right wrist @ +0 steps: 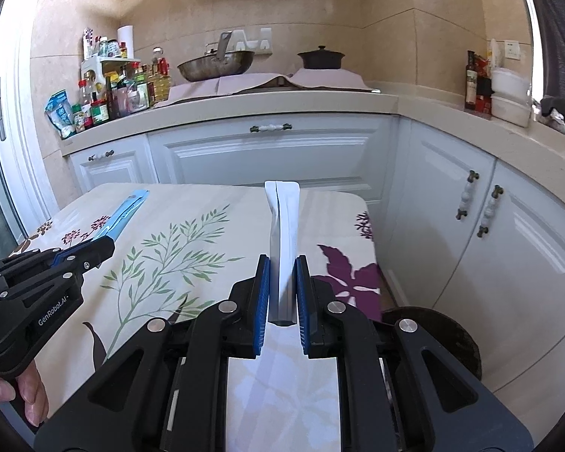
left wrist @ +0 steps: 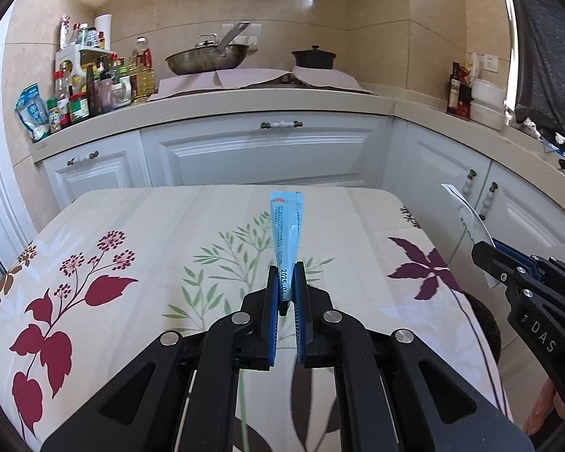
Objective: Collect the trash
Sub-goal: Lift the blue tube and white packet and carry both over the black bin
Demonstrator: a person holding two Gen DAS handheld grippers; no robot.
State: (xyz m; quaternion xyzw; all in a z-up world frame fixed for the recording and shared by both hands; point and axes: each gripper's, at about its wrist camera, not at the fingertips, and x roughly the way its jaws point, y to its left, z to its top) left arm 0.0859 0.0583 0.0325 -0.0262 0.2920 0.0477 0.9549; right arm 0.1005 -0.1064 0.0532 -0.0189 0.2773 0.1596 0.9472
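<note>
Two tools pinch crinkly sachets: blue [left wrist: 287, 233], seemingly white [right wrist: 282, 241].

Your left gripper [left wrist: 286, 269] and right gripper [right wrist: 282, 263] match — matte black linkage arms, round silver pivot pins, ribbed blue pads lining each finger. White lettering marks their sides: "GenRobot.AI" on the left, "DAS" on the right — with small silver screws near the tips.
</note>
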